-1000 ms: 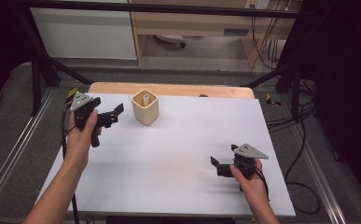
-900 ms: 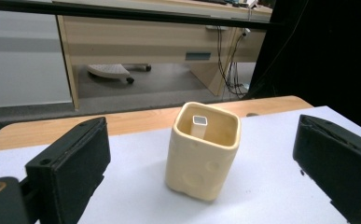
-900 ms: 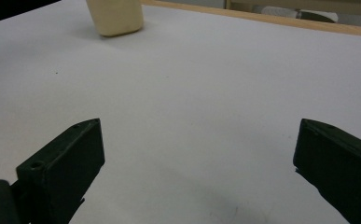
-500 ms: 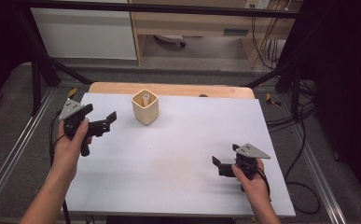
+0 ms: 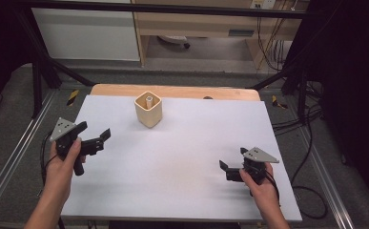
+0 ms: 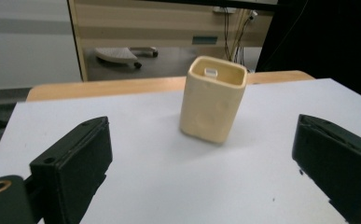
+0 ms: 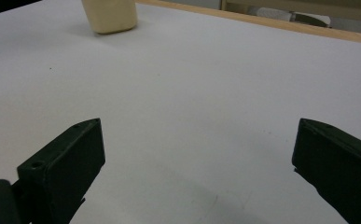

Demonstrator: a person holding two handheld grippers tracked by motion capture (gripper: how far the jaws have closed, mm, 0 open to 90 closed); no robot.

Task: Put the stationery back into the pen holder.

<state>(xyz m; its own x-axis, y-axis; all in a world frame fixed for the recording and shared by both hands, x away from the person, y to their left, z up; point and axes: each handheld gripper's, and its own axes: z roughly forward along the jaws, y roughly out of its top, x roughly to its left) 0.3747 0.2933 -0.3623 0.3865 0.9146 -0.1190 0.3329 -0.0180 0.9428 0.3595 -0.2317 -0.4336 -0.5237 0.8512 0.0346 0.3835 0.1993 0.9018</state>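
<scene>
A squat cream-yellow square cup (image 5: 148, 109) with rounded corners stands upright near the far edge of the white table top (image 5: 182, 157), just short of the bare wooden strip (image 5: 172, 90) along the table's back. Inside the cup a small white cylinder (image 5: 149, 99) stands upright; in the left gripper view its top sits near the cup's middle (image 6: 210, 72). No brand, label or writing can be read on the cup, the cylinder or the grippers.

The left gripper (image 5: 95, 138) is held in a hand (image 5: 63, 164) at the table's left side, well apart from the cup, its 2 black jaws spread wide with nothing between them; the cup shows between them farther off. The right gripper (image 5: 230, 164), held in the other hand (image 5: 263, 188) near the front right corner, also has its 2 jaws spread wide and empty, just above bare table.
</scene>
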